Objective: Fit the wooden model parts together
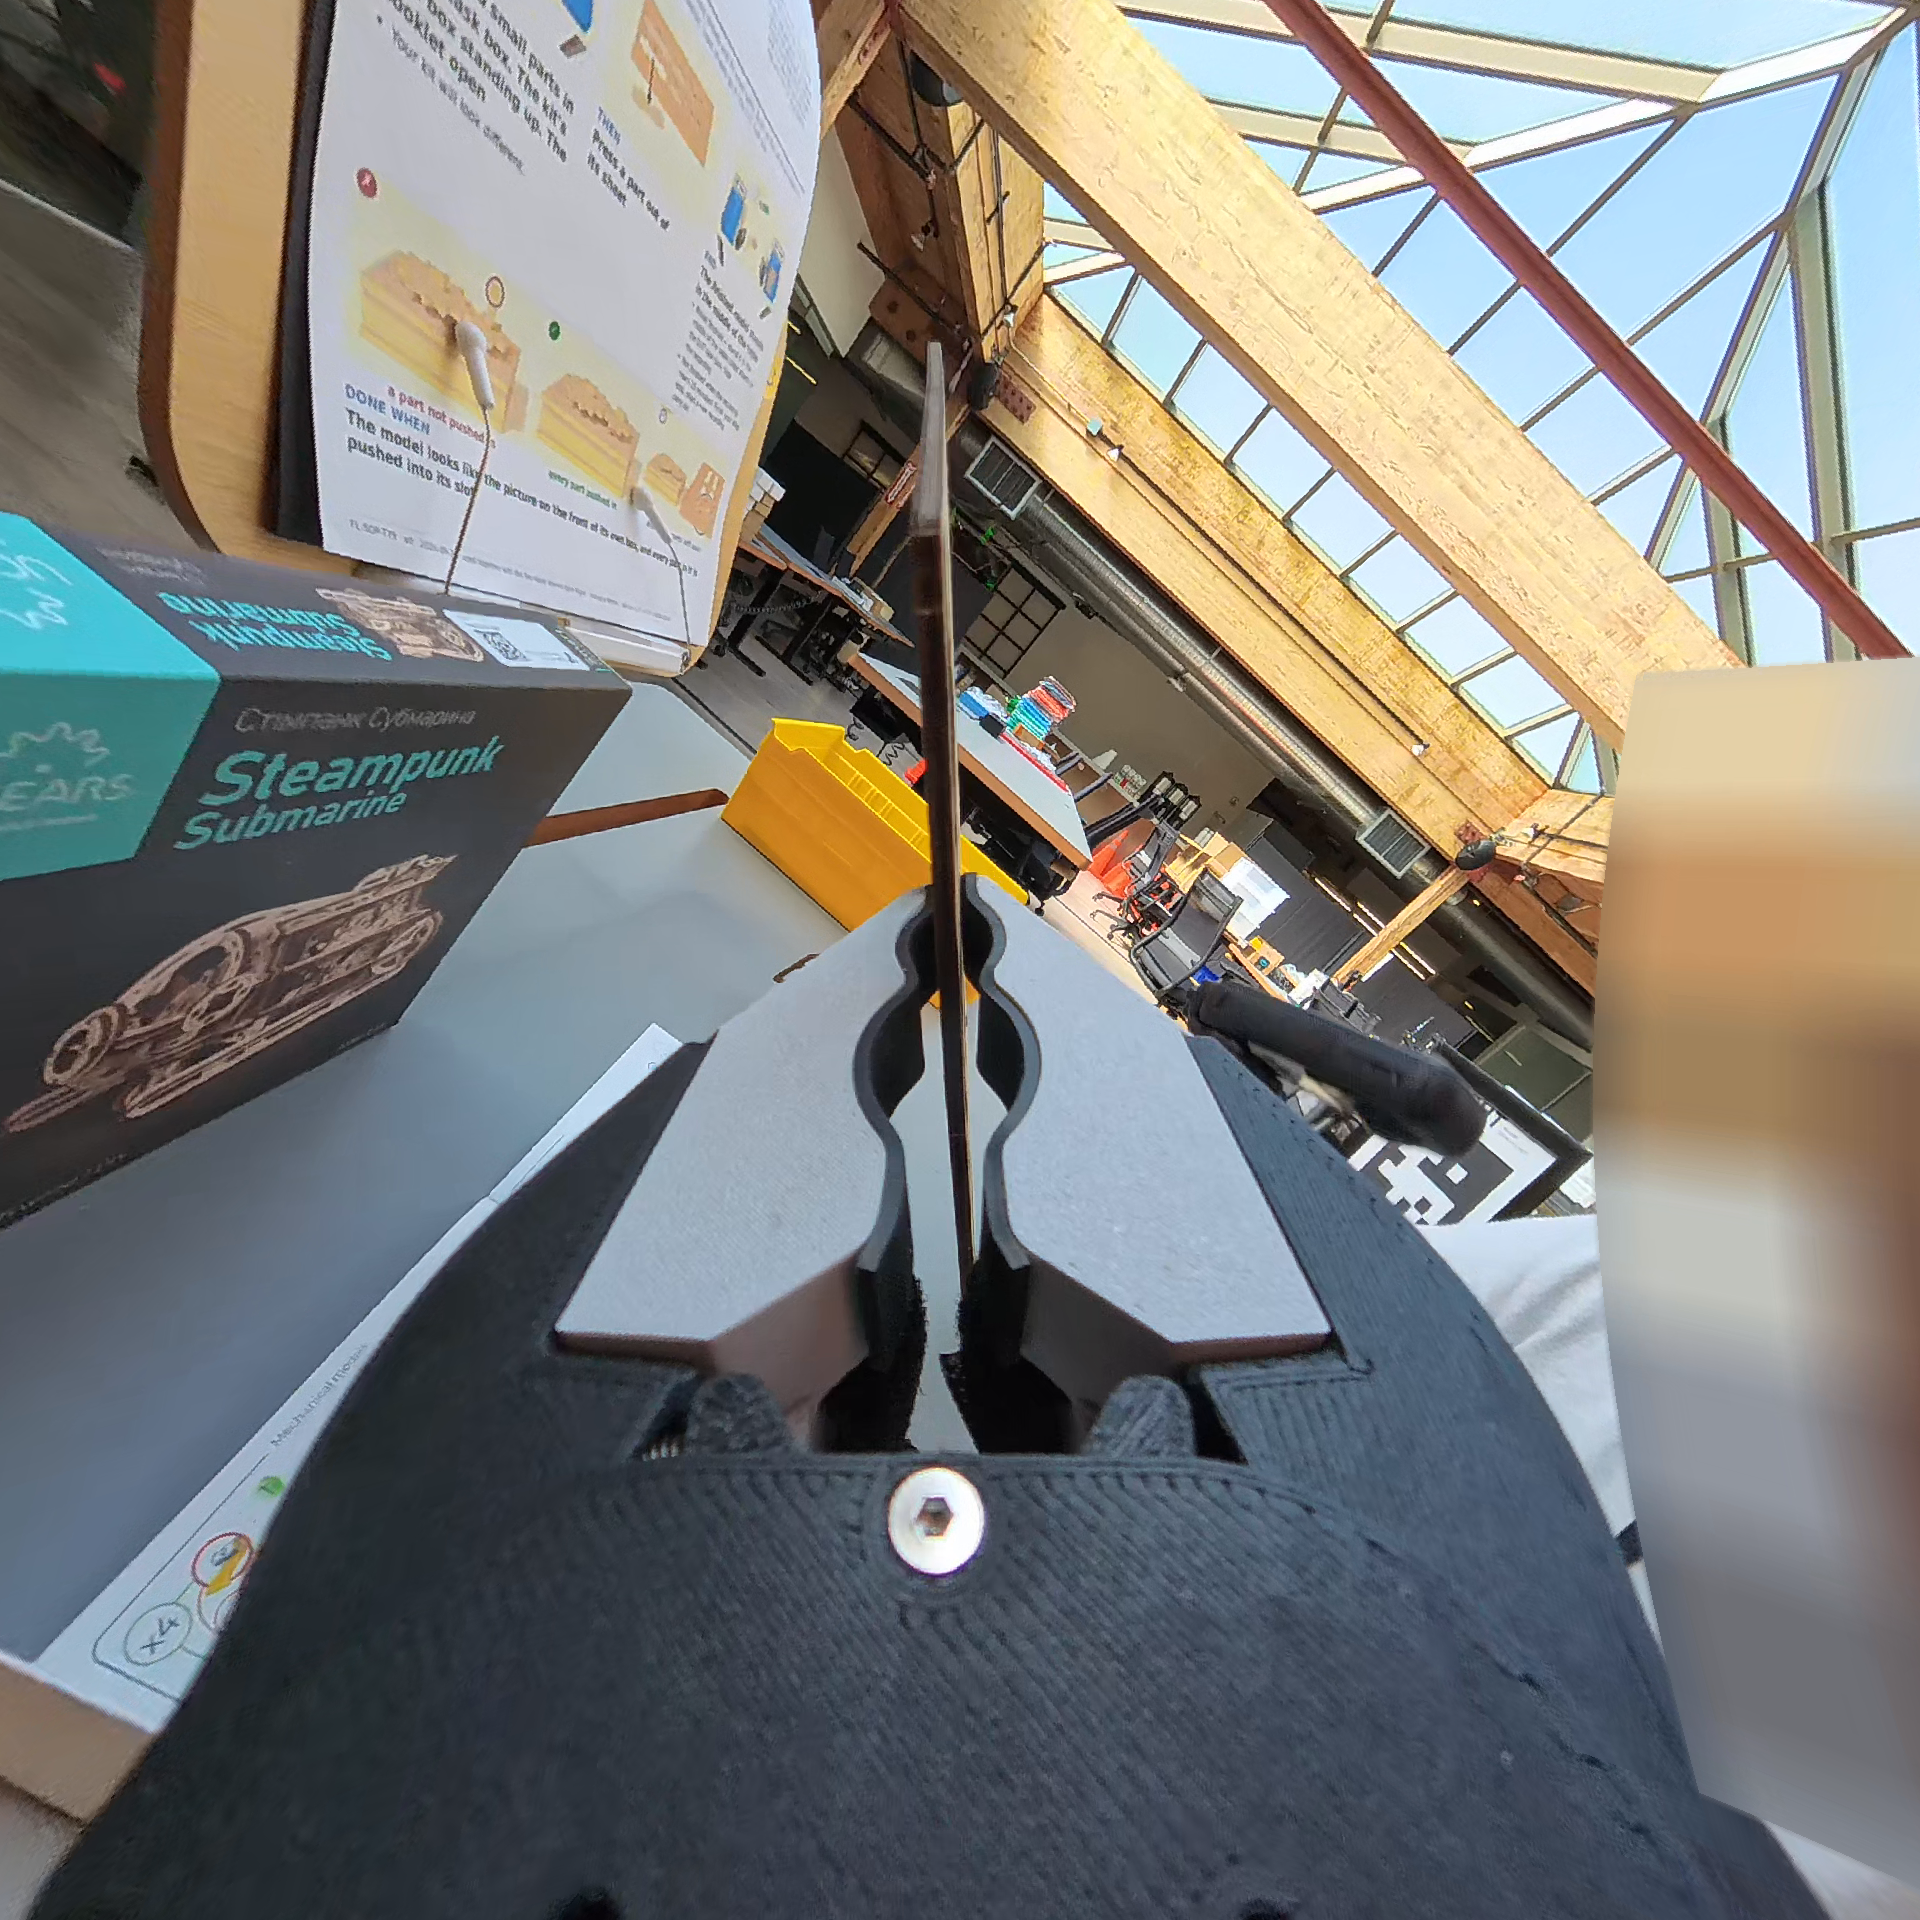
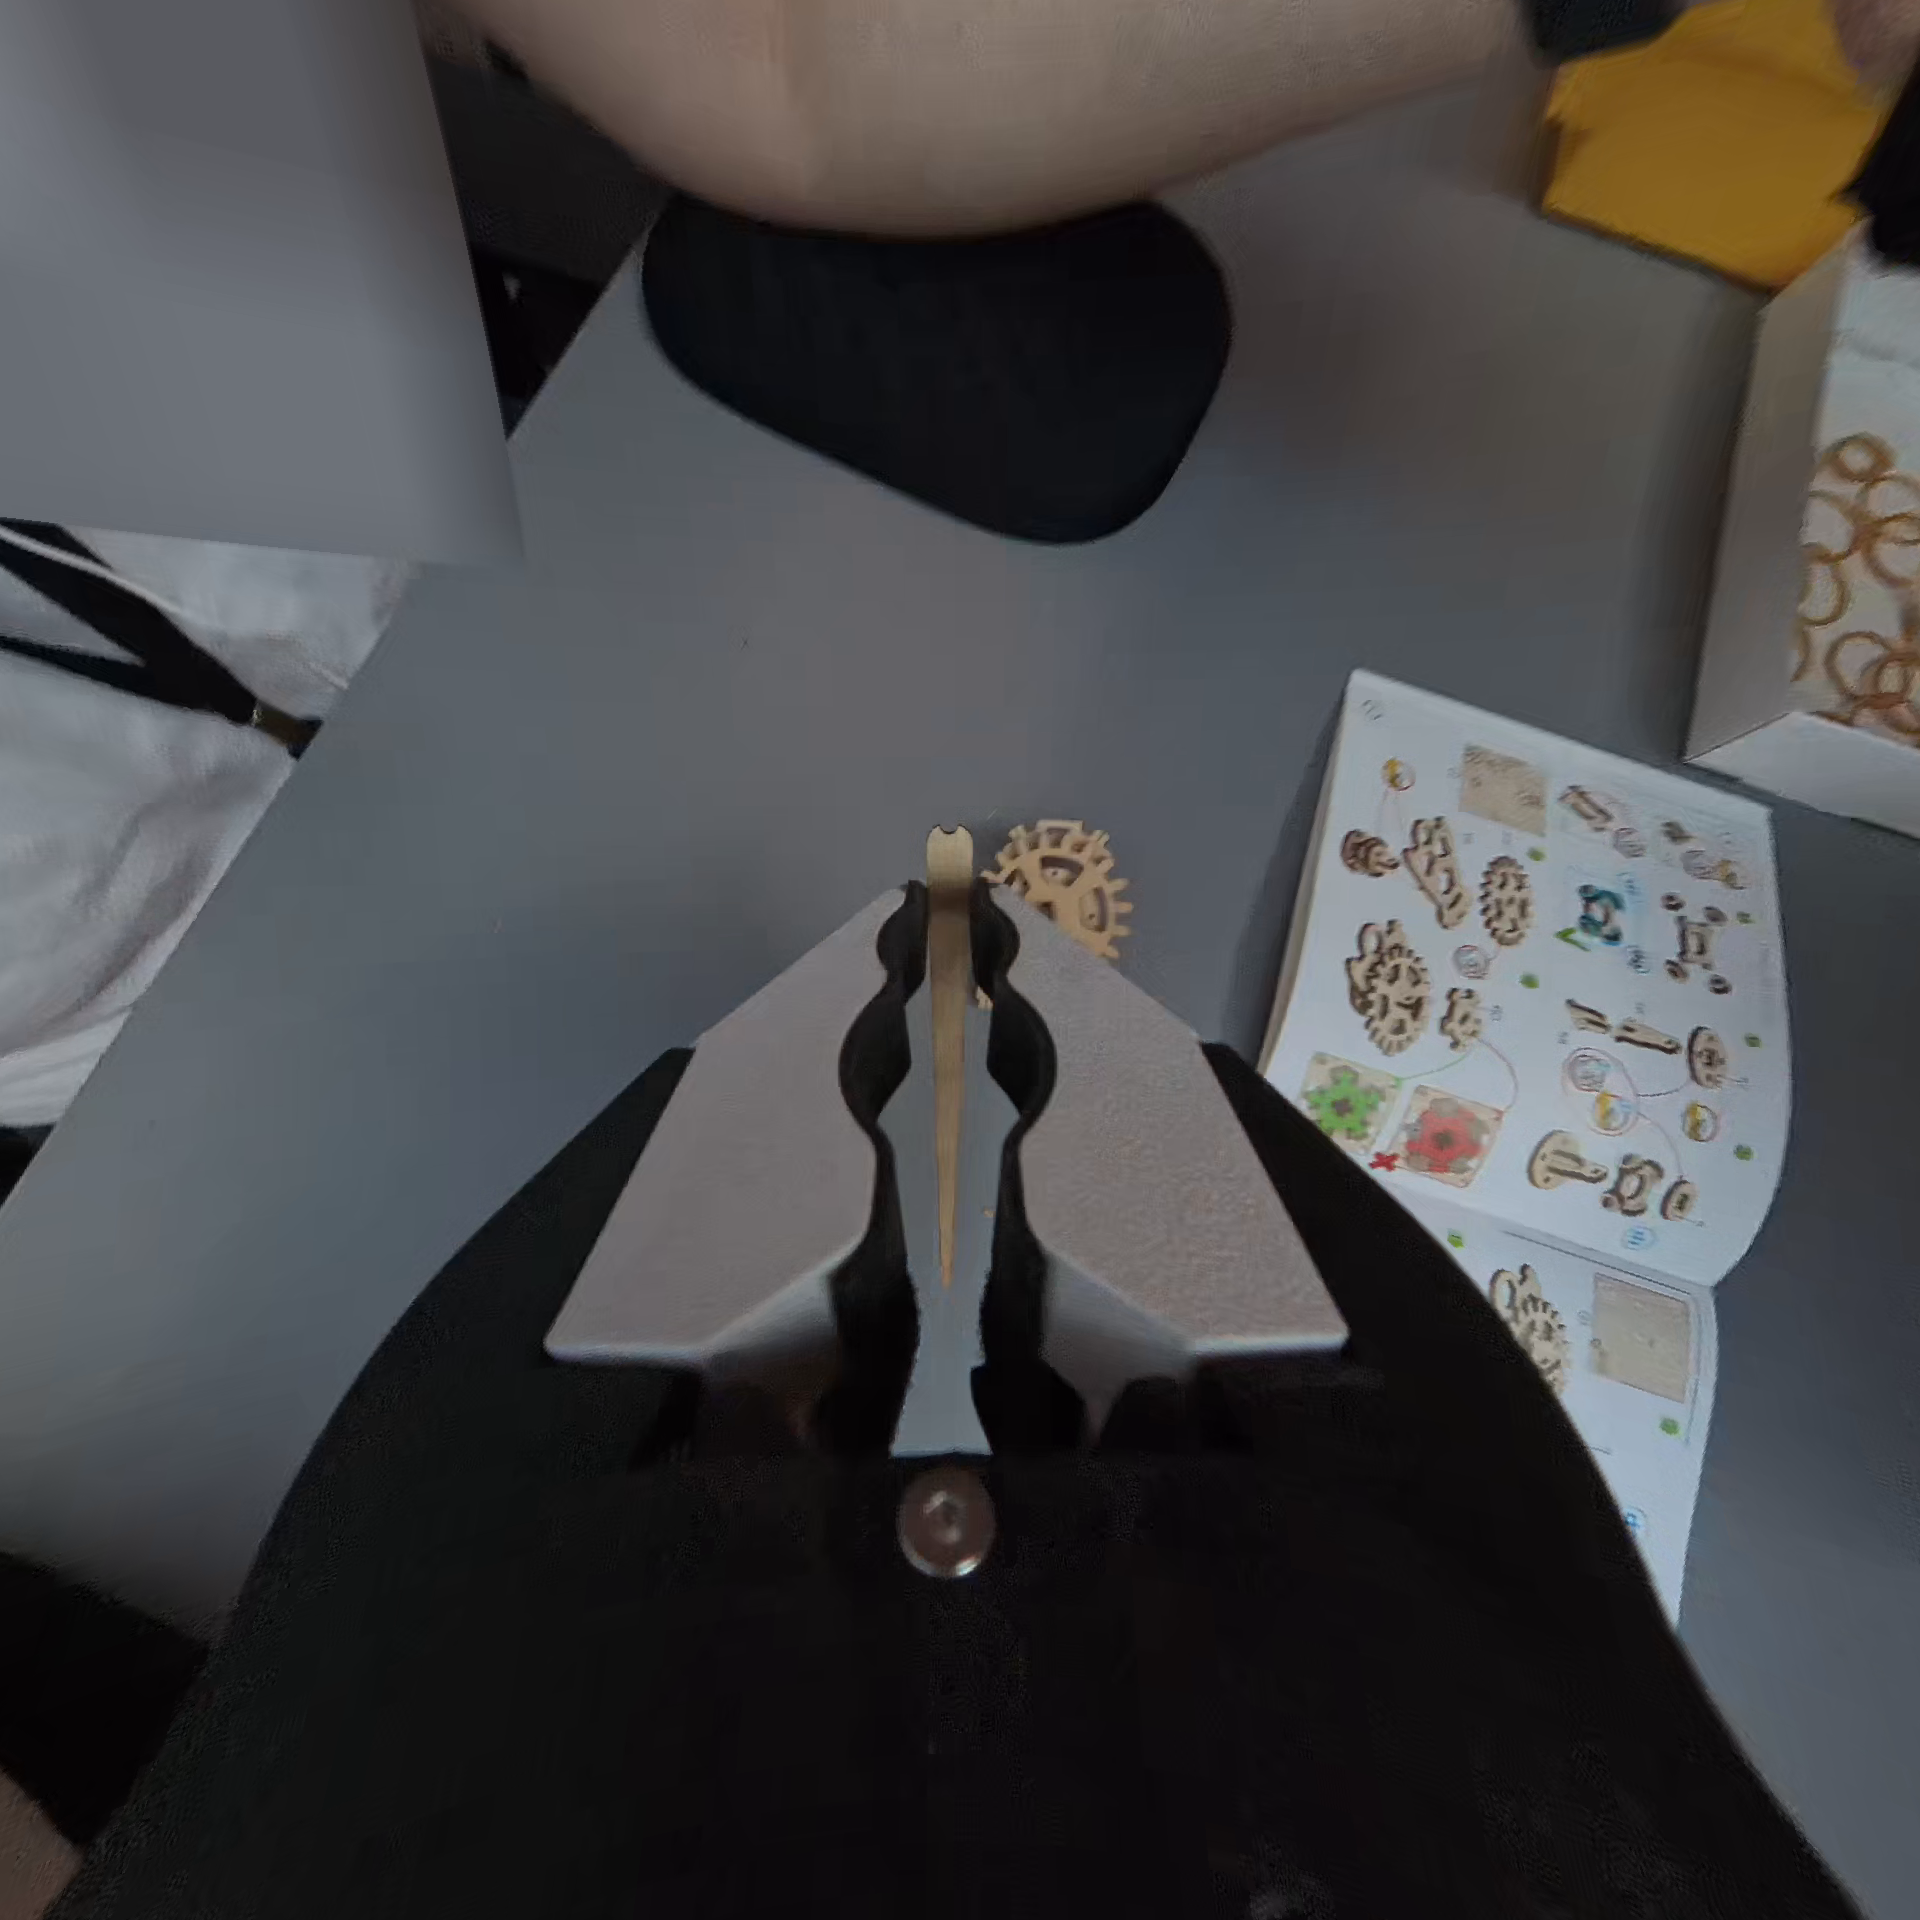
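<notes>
In the left wrist view my left gripper is shut on a thin flat wooden sheet, seen edge-on and dark against the light, held up off the table and sticking far past the fingertips. In the right wrist view my right gripper is shut on a slim pale wooden piece with a notched tip, held above the grey table. A wooden gear lies on the table just right of the right fingertips.
The dark kit box stands at left, an instruction sheet on a stand behind it, and a yellow bin beyond. An open booklet and a white box of wooden rings lie at right. A forearm crosses overhead.
</notes>
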Motion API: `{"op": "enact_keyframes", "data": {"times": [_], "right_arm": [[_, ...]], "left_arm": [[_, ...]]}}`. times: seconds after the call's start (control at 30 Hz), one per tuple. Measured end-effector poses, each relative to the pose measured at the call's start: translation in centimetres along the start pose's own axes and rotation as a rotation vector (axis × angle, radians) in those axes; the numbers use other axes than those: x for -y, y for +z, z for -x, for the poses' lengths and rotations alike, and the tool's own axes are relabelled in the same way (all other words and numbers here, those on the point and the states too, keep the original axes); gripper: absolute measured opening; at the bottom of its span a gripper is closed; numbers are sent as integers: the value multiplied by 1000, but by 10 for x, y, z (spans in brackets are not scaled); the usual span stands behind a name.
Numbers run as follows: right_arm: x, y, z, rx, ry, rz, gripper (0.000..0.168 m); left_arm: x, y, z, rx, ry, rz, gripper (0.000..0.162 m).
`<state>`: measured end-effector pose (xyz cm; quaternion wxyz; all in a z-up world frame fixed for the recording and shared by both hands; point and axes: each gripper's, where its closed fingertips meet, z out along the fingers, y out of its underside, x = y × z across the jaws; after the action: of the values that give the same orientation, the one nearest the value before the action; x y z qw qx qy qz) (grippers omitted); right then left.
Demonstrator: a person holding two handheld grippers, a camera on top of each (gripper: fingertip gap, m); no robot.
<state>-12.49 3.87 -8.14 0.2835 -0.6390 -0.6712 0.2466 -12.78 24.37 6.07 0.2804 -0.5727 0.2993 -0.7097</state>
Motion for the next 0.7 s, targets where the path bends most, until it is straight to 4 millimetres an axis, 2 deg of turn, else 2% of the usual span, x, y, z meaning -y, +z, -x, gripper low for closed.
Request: {"op": "enact_keyframes", "data": {"times": [0.03, 0.1, 0.17, 0.33, 0.43, 0.53, 0.7], "right_arm": [[17, -16, -14, -51, 46, -148, 7], [43, -50, -26, -45, 145, -413, 7], [55, -79, -42, -85, 206, -595, 7], [63, -137, -84, -313, 358, -908, 7], [65, -176, -95, -485, 383, -1132, 6], [57, -189, -101, -704, 344, -1142, 6], [51, -182, -106, -942, 257, -996, 6]], "left_arm": [[-5, 6, 4, 8, -10, 8, 0], [-16, 19, 12, 25, -24, 26, 0], [-29, 33, 18, 35, -48, 37, 0], [-57, 65, 20, -32, -198, 9, 0], [-72, 82, 16, -64, -285, -22, 0], [-80, 91, 13, -58, -332, -78, 0], [-80, 93, 11, -43, -363, -138, 0]]}}
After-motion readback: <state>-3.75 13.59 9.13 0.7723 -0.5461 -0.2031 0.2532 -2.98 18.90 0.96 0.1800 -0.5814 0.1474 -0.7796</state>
